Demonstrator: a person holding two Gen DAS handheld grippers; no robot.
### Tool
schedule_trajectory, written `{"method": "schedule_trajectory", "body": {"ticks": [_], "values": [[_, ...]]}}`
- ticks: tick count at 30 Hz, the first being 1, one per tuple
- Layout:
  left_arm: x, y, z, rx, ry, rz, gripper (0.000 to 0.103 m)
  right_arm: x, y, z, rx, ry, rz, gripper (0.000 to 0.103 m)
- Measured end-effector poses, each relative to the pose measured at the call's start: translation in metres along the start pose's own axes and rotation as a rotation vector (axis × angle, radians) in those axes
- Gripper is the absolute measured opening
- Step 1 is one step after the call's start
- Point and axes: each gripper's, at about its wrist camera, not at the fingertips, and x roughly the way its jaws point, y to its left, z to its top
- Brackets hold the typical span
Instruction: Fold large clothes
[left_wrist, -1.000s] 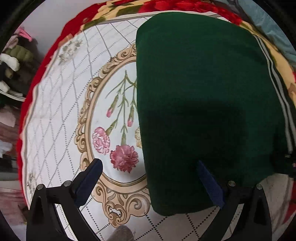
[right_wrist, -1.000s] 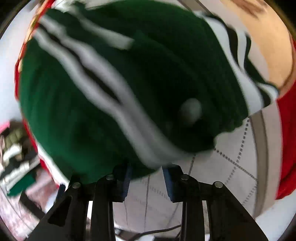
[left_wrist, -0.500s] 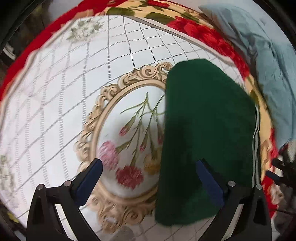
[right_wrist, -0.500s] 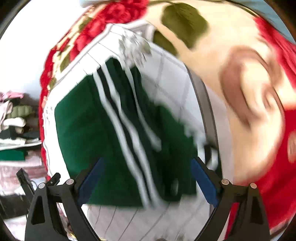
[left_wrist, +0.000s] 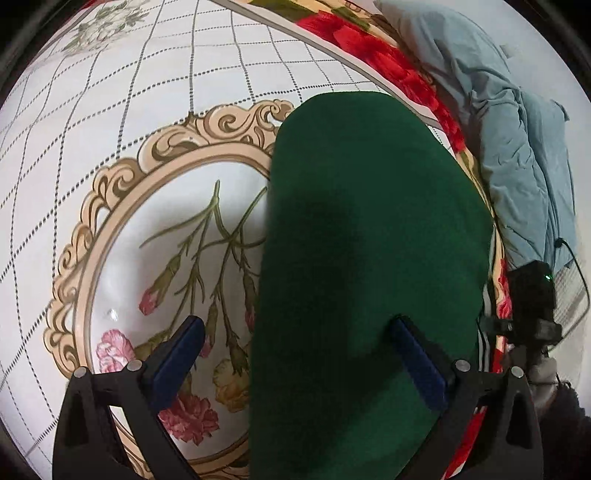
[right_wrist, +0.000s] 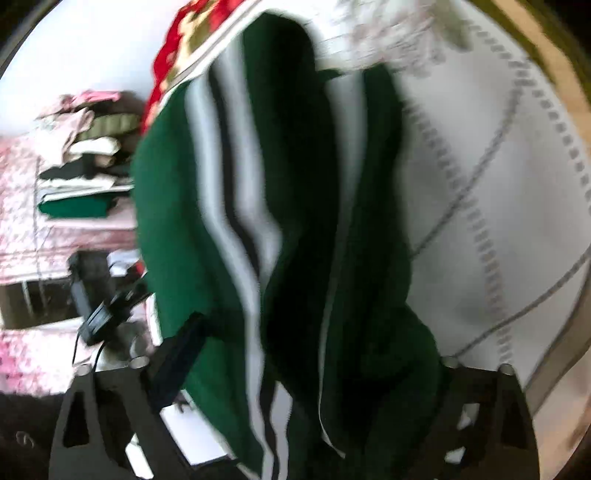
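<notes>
Through my left wrist camera, my left gripper (left_wrist: 295, 369) is hovering wide apart and gripping nothing — the green garment (left_wrist: 369, 258) is lying folded on the floral bedspread (left_wrist: 166, 92), its long axis running straight away from my fingers.

Through the blurred right wrist camera, my right gripper (right_wrist: 314, 373) is spread wide, the striped edge (right_wrist: 229, 192) lying between its fingers — whether they are touching cloth, I cannot tell.

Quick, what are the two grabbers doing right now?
Left gripper: open, holding nothing, above the green garment.
Right gripper: open around the green garment, not clamping it.
</notes>
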Motion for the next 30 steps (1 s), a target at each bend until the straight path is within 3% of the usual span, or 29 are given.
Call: {"method": "schedule_trajectory", "body": {"ticks": [2,4,6,7,10,13,15,17,20,30], "values": [[-0.001,-0.001,0.005,0.023,-0.002,0.013,0.103,0.001,0.006,-0.011,0.044,0.020,0.116,0.078],[-0.002,0.001,0.007,0.046,0.005,0.026,0.103,0.005,0.005,-0.024,0.075,0.036,0.176,0.060],[0.000,0.002,0.011,0.068,0.013,0.027,0.103,0.015,-0.004,-0.033,0.119,0.026,0.117,0.060],[0.004,0.001,0.013,0.079,0.028,0.017,0.103,0.019,-0.014,-0.042,0.145,0.015,0.085,0.066],[0.011,-0.005,0.017,0.110,0.037,0.002,0.103,0.034,-0.023,-0.044,0.242,-0.064,0.154,0.078],[0.010,-0.014,0.018,0.153,0.004,0.004,0.102,0.039,-0.014,-0.051,0.259,-0.133,0.157,0.078],[0.006,-0.018,0.017,0.164,-0.026,0.006,0.097,0.046,-0.005,-0.053,0.266,-0.161,0.138,0.071],[-0.002,-0.018,0.015,0.176,-0.059,0.022,0.089,0.052,0.007,-0.051,0.273,-0.188,0.127,0.055],[-0.014,-0.019,0.020,0.183,-0.072,0.031,0.080,0.053,0.026,-0.045,0.265,-0.219,0.105,0.047],[-0.057,-0.011,0.058,0.243,-0.101,-0.010,0.079,-0.007,0.076,-0.027,0.219,-0.302,0.059,0.042]]}}
